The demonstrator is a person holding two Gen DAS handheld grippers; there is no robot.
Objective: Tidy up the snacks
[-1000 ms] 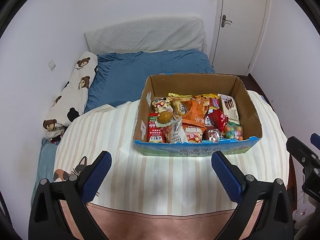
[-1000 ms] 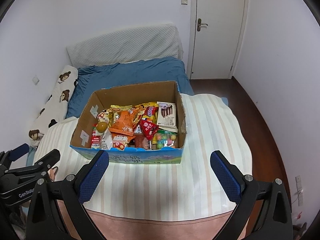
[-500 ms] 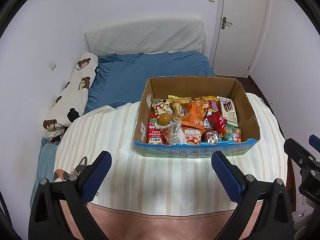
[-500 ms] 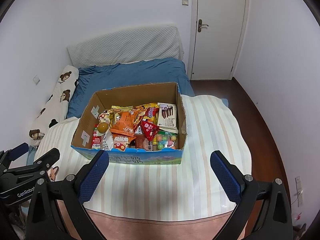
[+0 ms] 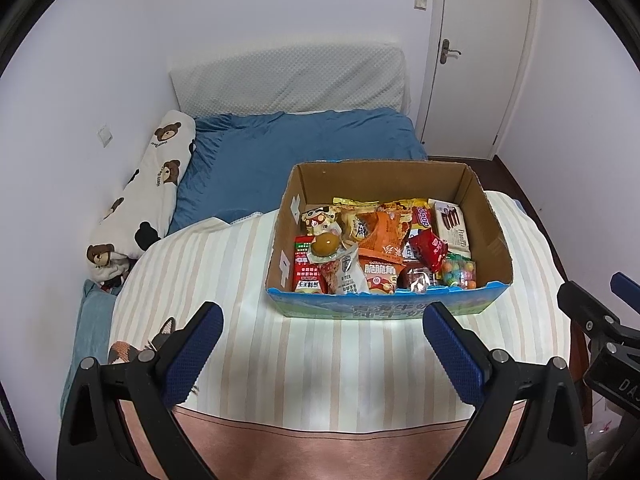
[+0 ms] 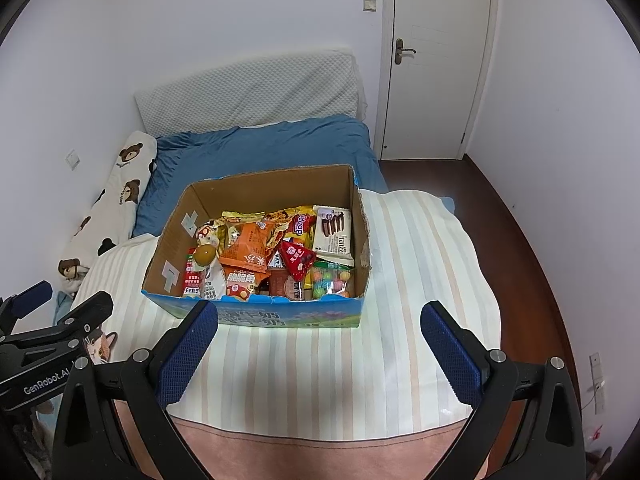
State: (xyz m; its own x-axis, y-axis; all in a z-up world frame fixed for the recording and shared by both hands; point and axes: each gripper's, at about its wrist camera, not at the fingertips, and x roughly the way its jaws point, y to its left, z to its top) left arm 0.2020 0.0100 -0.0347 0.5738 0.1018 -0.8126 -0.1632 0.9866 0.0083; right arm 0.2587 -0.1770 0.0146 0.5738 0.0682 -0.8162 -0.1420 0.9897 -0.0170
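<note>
In the left wrist view the snacks (image 5: 384, 252) lie jumbled inside the cardboard box (image 5: 492, 236) at frame centre-right, left claw (image 5: 322, 344) wide apart and empty; in the right wrist view the right claw (image 6: 318, 344) likewise gapes empty at the bottom, below the box, so this fits either packing finished or sorting ahead.

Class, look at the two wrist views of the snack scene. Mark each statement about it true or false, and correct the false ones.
1. Both tools are open and hold nothing. True: left tool, right tool.
2. The cardboard box is empty. False: it is full of snack packets.
3. The box stands on a striped cloth. True.
4. The door stands wide open. False: it is shut.
5. The white biscuit pack lies at the box's left wall. False: it lies against the right wall.
</note>
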